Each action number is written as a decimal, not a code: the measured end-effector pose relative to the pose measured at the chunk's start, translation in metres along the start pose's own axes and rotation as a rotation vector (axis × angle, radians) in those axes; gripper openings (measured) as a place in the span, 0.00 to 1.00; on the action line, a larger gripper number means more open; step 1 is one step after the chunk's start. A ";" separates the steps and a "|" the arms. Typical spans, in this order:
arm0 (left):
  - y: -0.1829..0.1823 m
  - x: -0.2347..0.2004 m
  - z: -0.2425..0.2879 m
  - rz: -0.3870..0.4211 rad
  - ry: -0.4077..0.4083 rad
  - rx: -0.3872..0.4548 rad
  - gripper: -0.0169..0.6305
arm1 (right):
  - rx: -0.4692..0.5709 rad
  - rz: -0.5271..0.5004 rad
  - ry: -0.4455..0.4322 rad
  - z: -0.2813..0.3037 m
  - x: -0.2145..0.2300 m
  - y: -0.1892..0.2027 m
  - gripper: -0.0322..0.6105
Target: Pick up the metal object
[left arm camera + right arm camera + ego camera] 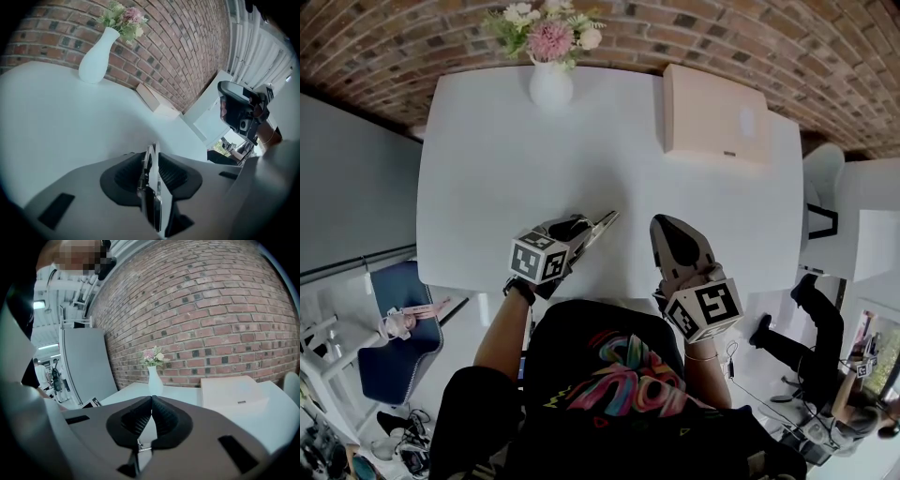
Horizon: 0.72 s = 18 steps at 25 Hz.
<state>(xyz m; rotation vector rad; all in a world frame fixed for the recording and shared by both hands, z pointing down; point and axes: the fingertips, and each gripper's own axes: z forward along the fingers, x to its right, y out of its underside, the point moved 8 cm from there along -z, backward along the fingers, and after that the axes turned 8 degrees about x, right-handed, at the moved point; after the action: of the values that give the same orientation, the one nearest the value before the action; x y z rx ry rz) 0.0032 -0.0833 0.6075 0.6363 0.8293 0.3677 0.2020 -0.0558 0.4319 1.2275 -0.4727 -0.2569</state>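
Black short-sleeved T-shirt [619, 323] with bright swirly print; dark strap [518, 289] on left wrist. Grey left gripper [587, 225] and right gripper [662, 225], black ribbed pads [164, 420], black-white marker cubes [537, 258].

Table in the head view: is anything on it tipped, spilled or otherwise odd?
Nothing stands out. The vase stands upright at the far edge, the beige box lies flat, and no spill shows on the table. The left gripper has its fingers closed on a thin metal object.

The metal object [157, 192] is shiny, the white table [487, 187] smooth and matt.
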 end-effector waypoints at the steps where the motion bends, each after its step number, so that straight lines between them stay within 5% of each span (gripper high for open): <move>1: 0.001 0.000 0.000 0.000 -0.005 -0.011 0.22 | 0.000 -0.001 0.000 0.000 0.000 0.000 0.07; 8: 0.002 -0.004 -0.001 -0.076 0.016 -0.021 0.17 | -0.002 -0.006 -0.001 -0.002 0.002 0.000 0.07; 18: -0.005 0.000 -0.008 -0.153 0.040 0.070 0.14 | 0.002 0.002 0.008 -0.003 0.003 0.000 0.07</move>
<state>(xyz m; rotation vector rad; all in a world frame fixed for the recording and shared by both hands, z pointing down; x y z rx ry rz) -0.0029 -0.0840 0.6000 0.6273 0.9262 0.2142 0.2064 -0.0548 0.4314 1.2294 -0.4674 -0.2496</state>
